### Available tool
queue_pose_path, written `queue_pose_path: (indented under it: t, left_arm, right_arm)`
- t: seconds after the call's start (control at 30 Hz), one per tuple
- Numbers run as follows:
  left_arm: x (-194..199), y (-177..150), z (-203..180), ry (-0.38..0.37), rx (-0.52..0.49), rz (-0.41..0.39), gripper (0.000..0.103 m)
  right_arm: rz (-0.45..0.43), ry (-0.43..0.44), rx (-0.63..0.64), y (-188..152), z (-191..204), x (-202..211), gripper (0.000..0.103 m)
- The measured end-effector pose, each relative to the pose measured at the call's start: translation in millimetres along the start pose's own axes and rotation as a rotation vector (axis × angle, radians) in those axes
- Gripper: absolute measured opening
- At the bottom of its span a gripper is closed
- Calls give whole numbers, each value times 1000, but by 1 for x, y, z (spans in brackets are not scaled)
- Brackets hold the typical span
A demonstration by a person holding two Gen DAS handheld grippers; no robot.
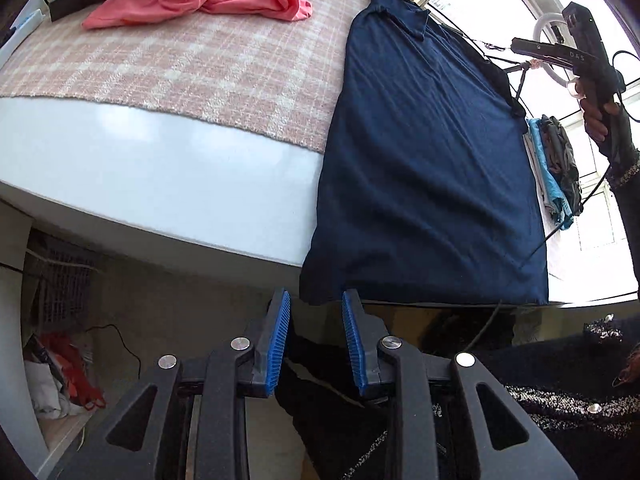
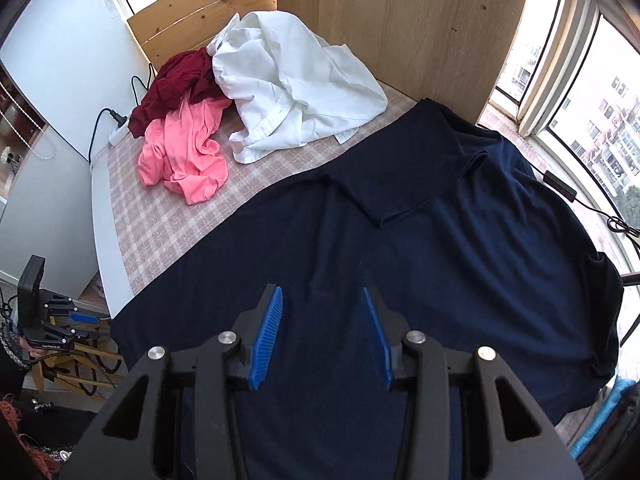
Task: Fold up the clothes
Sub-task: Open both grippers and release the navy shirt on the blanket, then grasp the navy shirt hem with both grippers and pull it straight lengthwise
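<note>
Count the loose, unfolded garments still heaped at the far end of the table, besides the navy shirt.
3: a white shirt by the wooden panel, a maroon garment to its left, a pink one in front of that. More may be hidden underneath.

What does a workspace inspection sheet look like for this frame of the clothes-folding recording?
Surface: white table covered with a pink plaid cloth.
Job's things: navy polo shirt spread flat, collar away from the person, hem hanging over the near edge.
Clutter: pink garment, dark red garment and white shirt heaped unfolded at the far side; folded stack beside the navy shirt.
Grippers: left tool open, off the near edge, holding nothing; right tool open above the shirt, holding nothing.
Cables: power strip with a black cord at the table's far left; black cable with an adapter along the window side.
Surroundings: windows, wooden panel.
</note>
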State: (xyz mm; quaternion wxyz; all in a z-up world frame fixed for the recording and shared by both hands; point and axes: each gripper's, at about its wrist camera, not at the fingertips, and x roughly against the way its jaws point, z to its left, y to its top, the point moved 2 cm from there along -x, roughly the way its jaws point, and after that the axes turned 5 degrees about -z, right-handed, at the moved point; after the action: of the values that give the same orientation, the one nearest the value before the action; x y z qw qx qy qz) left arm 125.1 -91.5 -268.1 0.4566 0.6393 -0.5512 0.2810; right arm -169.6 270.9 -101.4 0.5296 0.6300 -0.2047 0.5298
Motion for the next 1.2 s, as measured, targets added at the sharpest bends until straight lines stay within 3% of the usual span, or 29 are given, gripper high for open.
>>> queue_pose_path:
  t: [0.23,0.37,0.4,0.43,0.7,0.83,1.0,1.07,1.2]
  left_arm:
    - [-23,1,4,-71,41,-18,26]
    - [-18,2,-3,-57,36,-69,23]
    - [-16,2,-4,-52,44,-79,17]
    - [-14,2,-5,-46,52,-85,7]
    - [11,7,-34,56,71,-141,5]
    - [24,11,-45,106,78,-159,5]
    - [31,14,-49,151,97,-159,5]
    - [34,14,-50,159,91,-155,5]
    - [37,18,-52,173,77,-148,5]
  right_arm:
    - [16,-94,18,-12,10,20,41]
    - [8,-137,-25,12,-10,12,41]
    - [10,-140,-39,23,-17,7,41]
    - [14,-143,-55,36,-24,-1,41]
    - [68,-211,-209,163,-78,-115,42]
    - [104,-299,-257,210,-98,-179,42]
    - [155,-339,-302,230,-112,-224,41]
    - [163,-313,-324,232,-116,-232,41]
    - [184,-356,-340,229,-120,-242,41]
